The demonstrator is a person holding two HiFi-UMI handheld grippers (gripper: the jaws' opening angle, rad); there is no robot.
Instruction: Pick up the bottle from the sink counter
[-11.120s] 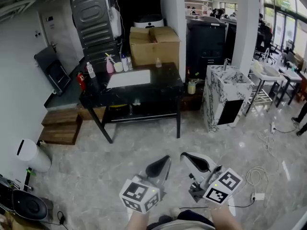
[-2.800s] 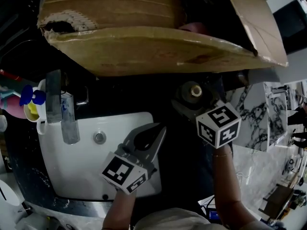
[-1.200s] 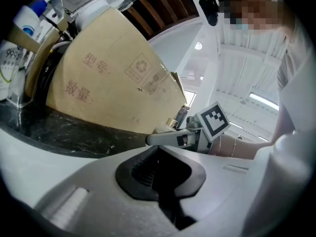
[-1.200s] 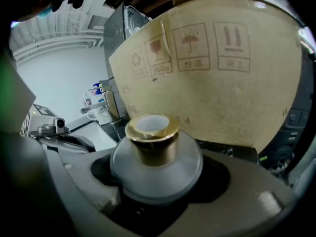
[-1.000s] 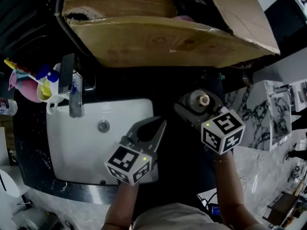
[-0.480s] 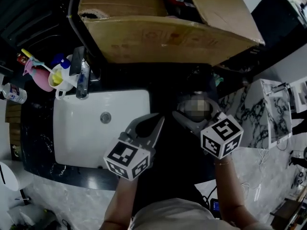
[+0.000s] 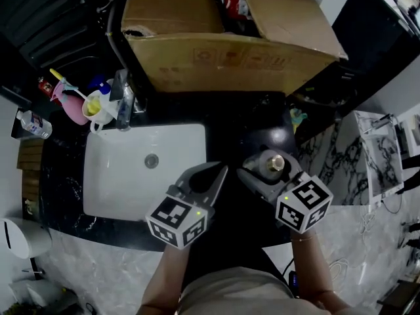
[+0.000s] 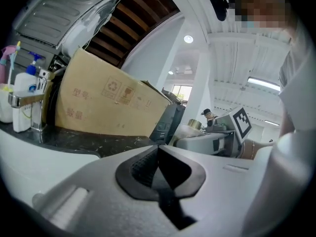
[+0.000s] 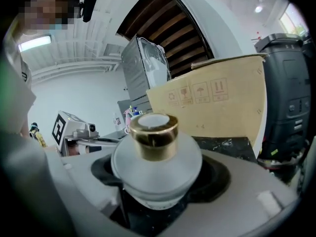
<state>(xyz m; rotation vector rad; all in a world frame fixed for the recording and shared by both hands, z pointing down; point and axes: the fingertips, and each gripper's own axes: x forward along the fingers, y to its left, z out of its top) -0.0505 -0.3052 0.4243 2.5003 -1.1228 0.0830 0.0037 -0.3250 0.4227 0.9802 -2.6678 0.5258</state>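
Over the bench's (image 7: 243, 120) right end, beside the sink (image 7: 118, 176), my right gripper (image 7: 262, 169) clamps the gold-capped bottle (image 7: 272, 164). My left gripper (image 7: 215, 174) hangs at the sink's right edge, jaws pressed together, nothing between.

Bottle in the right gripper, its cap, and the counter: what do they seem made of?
Bottle: frosted, milky body, likely glass, possibly plastic.
Cap: shiny gold with bright reflections, metal or metallised plastic.
Counter: glossy black with pale speckles, looks like polished stone.
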